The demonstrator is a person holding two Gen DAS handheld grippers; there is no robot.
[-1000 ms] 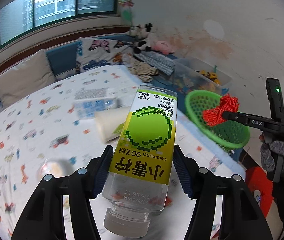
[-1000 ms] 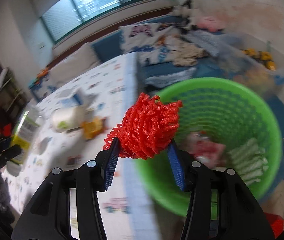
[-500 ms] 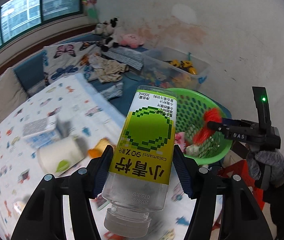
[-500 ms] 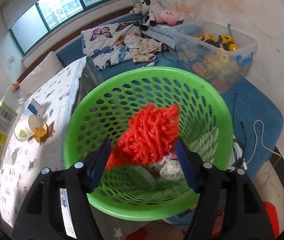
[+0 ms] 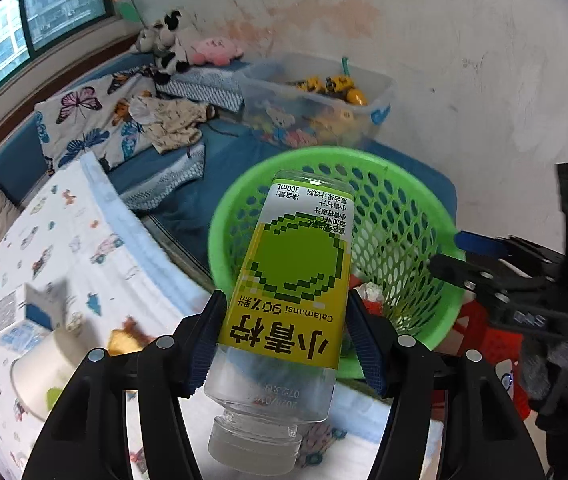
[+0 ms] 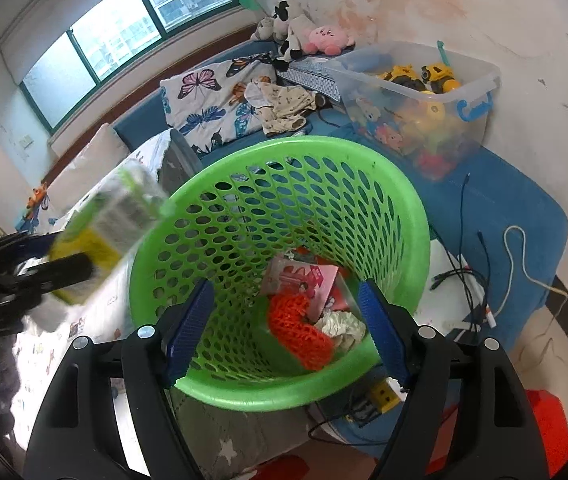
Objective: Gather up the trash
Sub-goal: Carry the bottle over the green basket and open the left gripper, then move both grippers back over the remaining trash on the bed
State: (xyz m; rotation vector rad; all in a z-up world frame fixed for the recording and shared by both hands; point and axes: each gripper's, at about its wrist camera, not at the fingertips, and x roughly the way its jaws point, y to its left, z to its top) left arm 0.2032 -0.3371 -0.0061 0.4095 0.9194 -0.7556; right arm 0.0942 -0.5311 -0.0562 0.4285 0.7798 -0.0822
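Above the green basket (image 5: 404, 216) at twelve o'clock, the left gripper (image 5: 284, 344) clamps an empty-looking, light, slippery plastic bottle (image 5: 296, 272) mid-label, while the right gripper (image 6: 286, 328) opens wider, holding nothing.

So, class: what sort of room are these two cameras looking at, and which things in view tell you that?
Most likely a child's bedroom or playroom: soft plush toys lie by the window, a clear plastic bin of toys stands by the wall, and a butterfly-print quilt lies on blue padding.
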